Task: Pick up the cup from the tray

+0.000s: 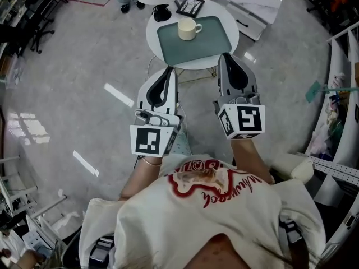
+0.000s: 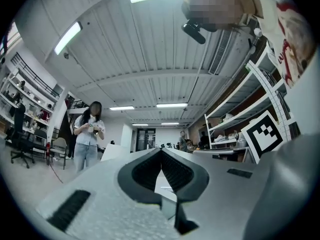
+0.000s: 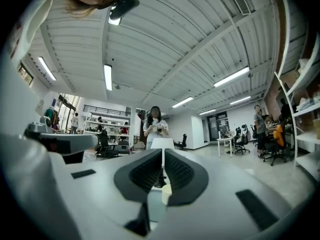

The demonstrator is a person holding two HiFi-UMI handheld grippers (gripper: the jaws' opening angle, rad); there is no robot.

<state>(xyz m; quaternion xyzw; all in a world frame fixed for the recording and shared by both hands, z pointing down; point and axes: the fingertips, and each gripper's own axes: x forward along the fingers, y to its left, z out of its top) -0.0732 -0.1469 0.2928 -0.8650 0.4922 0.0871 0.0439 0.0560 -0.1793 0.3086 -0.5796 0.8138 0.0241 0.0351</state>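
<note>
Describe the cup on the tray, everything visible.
The cup is a cream glossy mug, ceramic by its look, upright, nothing visible inside. Its loop handle points to the head view's right. It stands on the far half of the teal tray, touching only that; left gripper and right gripper hang short of it.

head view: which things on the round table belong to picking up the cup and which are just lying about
For the job: cup on the green tray; left tongs and right tongs, both shut and empty.
Lying about: small black object; black-framed square, both beyond the tray.
</note>
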